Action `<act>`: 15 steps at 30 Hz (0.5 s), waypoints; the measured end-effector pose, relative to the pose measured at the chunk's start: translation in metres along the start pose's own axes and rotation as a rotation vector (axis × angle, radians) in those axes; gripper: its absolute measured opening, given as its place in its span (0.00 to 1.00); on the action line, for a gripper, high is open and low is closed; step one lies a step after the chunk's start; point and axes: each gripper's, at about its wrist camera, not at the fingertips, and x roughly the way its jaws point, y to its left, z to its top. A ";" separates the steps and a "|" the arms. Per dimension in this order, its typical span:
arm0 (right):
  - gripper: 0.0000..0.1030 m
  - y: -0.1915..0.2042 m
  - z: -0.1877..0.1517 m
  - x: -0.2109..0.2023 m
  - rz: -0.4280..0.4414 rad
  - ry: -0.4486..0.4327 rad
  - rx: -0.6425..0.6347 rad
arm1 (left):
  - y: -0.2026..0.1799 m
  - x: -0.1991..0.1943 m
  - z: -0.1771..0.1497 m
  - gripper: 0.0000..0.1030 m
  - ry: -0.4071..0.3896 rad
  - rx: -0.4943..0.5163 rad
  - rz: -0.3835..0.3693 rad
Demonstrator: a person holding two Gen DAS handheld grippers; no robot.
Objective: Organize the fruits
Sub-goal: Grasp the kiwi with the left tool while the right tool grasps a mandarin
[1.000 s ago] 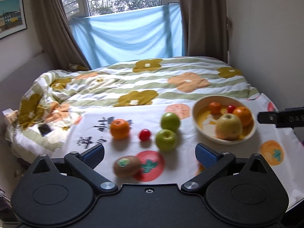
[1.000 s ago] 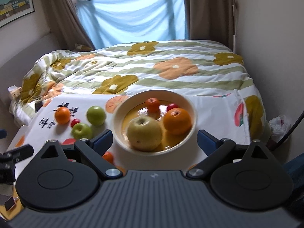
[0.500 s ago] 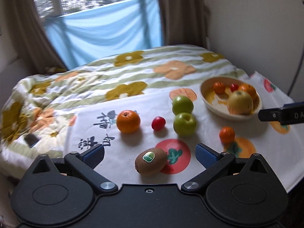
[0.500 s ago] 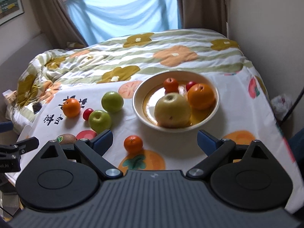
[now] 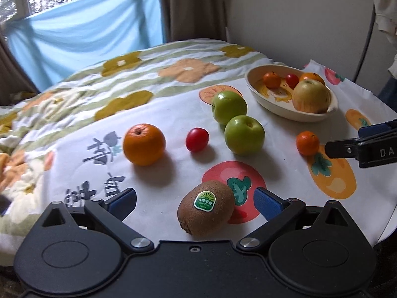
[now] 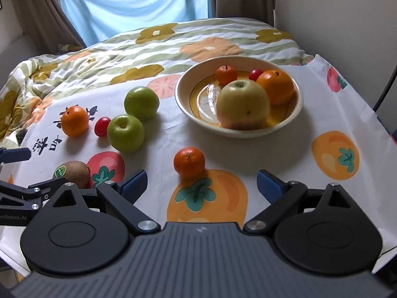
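Note:
A cream bowl [image 6: 183,104] [image 5: 255,92] holds a yellow apple [image 6: 243,104], an orange [image 6: 275,87], a small mandarin [image 6: 225,74] and a cherry tomato [image 6: 255,74]. On the printed cloth lie a kiwi [image 5: 206,207] [image 6: 73,171], an orange [image 5: 144,144], a cherry tomato [image 5: 197,139], two green apples [image 5: 244,134] [image 5: 229,106] and a small mandarin [image 5: 307,142] [image 6: 189,162]. My left gripper [image 5: 196,201] is open, its fingers either side of the kiwi without touching. My right gripper [image 6: 202,185] is open, just short of the small mandarin.
The cloth [image 6: 335,114] covers a small table against a bed with a flowered quilt [image 5: 148,74]. A wall [image 5: 297,12] stands to the right and a cable [image 5: 364,39] hangs there. The table's edge falls away at right [image 6: 389,134].
Both grippers have drawn closer and lower to the cloth. The left one now frames the kiwi. The right one has pulled back from the bowl, bringing the small mandarin in front of it.

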 end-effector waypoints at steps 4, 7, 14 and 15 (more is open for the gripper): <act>1.00 0.006 -0.002 0.010 -0.016 0.010 -0.002 | 0.006 0.016 -0.002 0.90 0.028 0.035 -0.047; 1.00 0.009 -0.002 0.016 -0.029 0.011 -0.013 | 0.006 0.024 -0.005 0.87 0.047 0.055 -0.079; 0.98 0.016 -0.004 0.026 -0.023 0.028 -0.016 | 0.007 0.033 -0.010 0.79 0.076 0.075 -0.118; 0.96 0.017 -0.005 0.028 -0.023 0.034 -0.017 | 0.007 0.033 -0.010 0.77 0.077 0.075 -0.122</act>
